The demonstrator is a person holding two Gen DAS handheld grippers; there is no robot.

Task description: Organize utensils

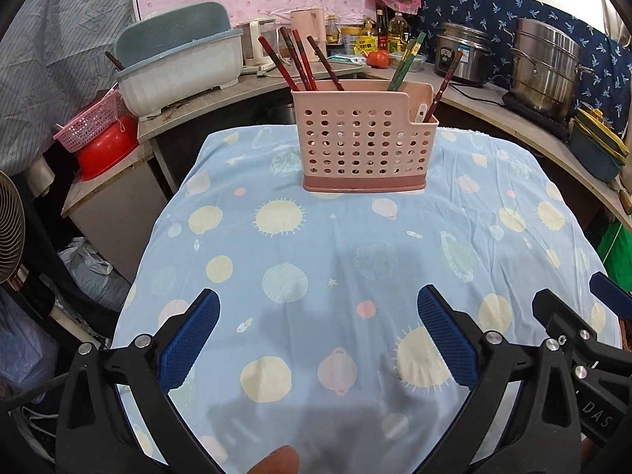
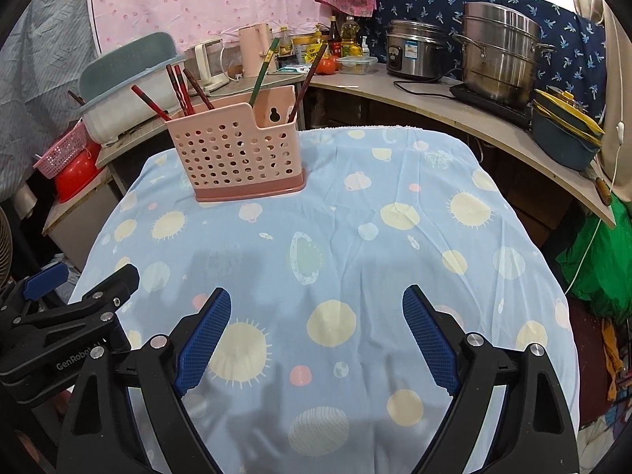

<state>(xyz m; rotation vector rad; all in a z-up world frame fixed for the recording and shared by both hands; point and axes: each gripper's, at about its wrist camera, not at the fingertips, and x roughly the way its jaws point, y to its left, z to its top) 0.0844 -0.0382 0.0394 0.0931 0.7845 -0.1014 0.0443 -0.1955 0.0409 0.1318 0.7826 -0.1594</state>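
Note:
A pink perforated utensil holder stands upright at the far side of the table; it also shows in the right wrist view. Several dark red chopsticks lean in its left compartment, green ones stand further right, and one red chopstick with a white spoon handle sits in the low right compartment. My left gripper is open and empty, low over the near tablecloth. My right gripper is open and empty beside it.
The table carries a blue planet-print cloth. Behind it a curved counter holds steel pots, a rice cooker, bottles and a dish rack. A red bowl and a pink basket sit at the left.

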